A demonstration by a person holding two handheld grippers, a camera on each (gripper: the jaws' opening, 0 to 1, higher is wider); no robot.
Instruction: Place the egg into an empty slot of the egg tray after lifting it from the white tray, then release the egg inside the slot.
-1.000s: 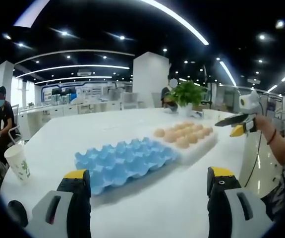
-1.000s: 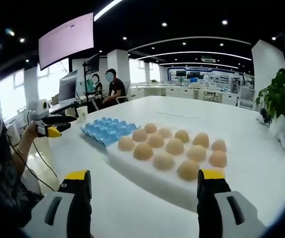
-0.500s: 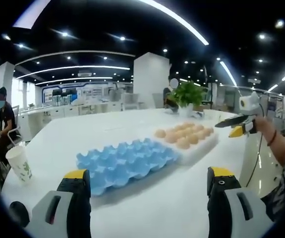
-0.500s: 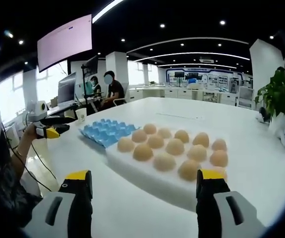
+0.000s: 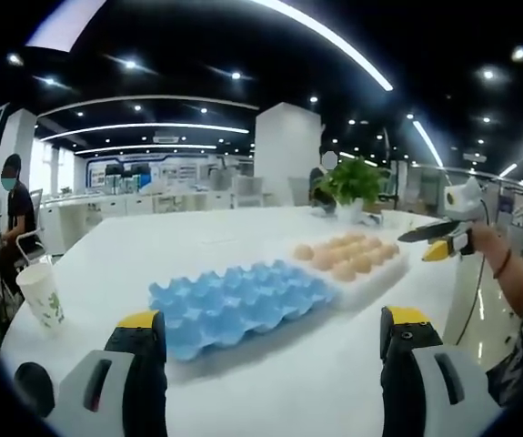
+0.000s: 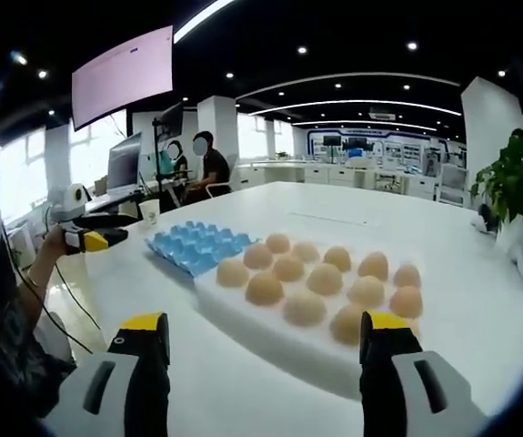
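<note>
We see bare white table point(image 5: 270, 382) between the left gripper point(image 5: 270, 364) and the blue egg tray point(image 5: 234, 305), so the near approach is free. In the right gripper view, open tabletop also lies before the white tray point(image 6: 270, 341), with air free above its eggs point(image 6: 306, 278). A paper cup point(image 5: 41, 294) stands near the table's edge, well apart from both trays. A potted plant point(image 6: 516, 196) stands beyond the white tray, near the table's far side.

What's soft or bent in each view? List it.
Left gripper view: fisheye bows the ceiling light strips; the blue egg tray is fairly crisp, the eggs beyond it soft. Right gripper view: the eggs on the white tray are slightly blurred, the people behind softer; the table shows pale glare.
</note>
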